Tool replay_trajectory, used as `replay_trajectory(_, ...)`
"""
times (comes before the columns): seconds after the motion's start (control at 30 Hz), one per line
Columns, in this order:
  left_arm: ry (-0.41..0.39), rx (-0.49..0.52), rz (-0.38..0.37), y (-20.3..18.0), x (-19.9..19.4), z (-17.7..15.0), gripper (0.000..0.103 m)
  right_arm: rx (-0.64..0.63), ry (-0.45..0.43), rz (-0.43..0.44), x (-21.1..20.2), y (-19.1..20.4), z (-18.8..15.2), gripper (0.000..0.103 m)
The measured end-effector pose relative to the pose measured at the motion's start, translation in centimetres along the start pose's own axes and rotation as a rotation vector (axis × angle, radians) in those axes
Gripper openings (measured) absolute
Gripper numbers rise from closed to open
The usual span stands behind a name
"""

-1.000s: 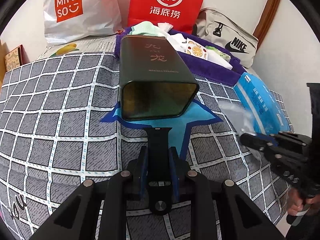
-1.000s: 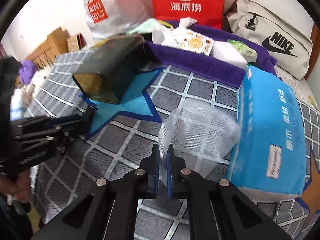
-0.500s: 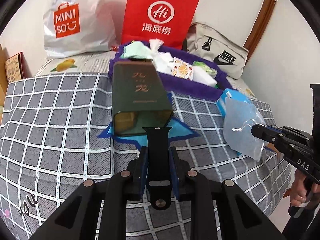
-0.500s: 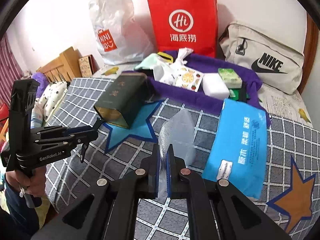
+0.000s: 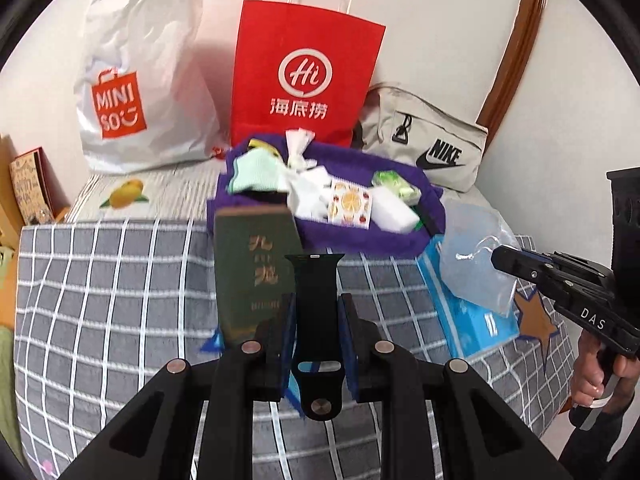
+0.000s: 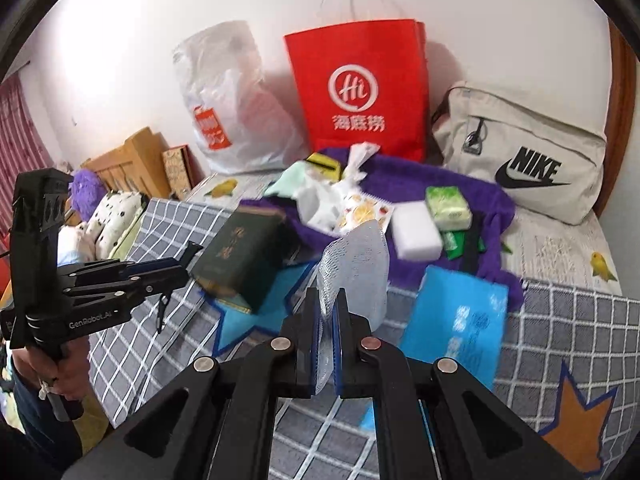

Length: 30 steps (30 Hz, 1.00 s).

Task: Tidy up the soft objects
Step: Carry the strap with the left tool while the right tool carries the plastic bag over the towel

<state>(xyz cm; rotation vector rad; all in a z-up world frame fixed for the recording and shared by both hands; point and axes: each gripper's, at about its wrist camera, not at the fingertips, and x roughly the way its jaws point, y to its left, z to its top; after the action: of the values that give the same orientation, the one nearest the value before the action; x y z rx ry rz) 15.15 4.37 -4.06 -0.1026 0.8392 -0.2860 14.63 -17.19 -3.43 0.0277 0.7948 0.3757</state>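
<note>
the left gripper (image 5: pixel 316 320) is clamped on a black watch strap (image 5: pixel 317 292), held above the checked blanket (image 5: pixel 100 280). the right gripper (image 6: pixel 328 316) pinches a clear mesh pouch (image 6: pixel 356 264) in the air. just beyond lie a dark green tin (image 5: pixel 252 264) and a blue tissue pack (image 6: pixel 460 320). farther back, a purple towel (image 6: pixel 440 188) holds small packets, then a red paper bag (image 5: pixel 304 80), a white shopping bag (image 5: pixel 140 72) and a beige bag (image 6: pixel 528 152) against the wall.

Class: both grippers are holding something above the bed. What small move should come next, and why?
Probably bring the left gripper forward toward the dark green tin, whose open mouth faces it, since it grips the black watch strap; the right gripper holds the translucent mesh pouch.
</note>
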Motion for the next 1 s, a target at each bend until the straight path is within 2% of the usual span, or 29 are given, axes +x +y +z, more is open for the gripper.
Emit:
replay_trajectory(0.37,0.031,0.014,0.027,-0.3,4.5,4.6,0.02,0.013,-0.026,-0.091,2.2,-5.0,4.3,0.006)
replay_trajectory(0.6,0.053,0.02,0.025,-0.4,8.1,8.1,0.02,0.004,-0.011,-0.137,5.1,-8.1,7.0,0.006)
replay_trajectory(0.83,0.09,0.036,0.03,-0.7,11.9,10.5,0.02,0.017,0.032,-0.168,8.7,-10.6,7.8,0.006)
replay_trajectory(1.0,0.108,0.052,0.033,-1.1,13.9,11.8,0.02,-0.003,0.071,-0.224,10.6,-11.4,7.6,0.006)
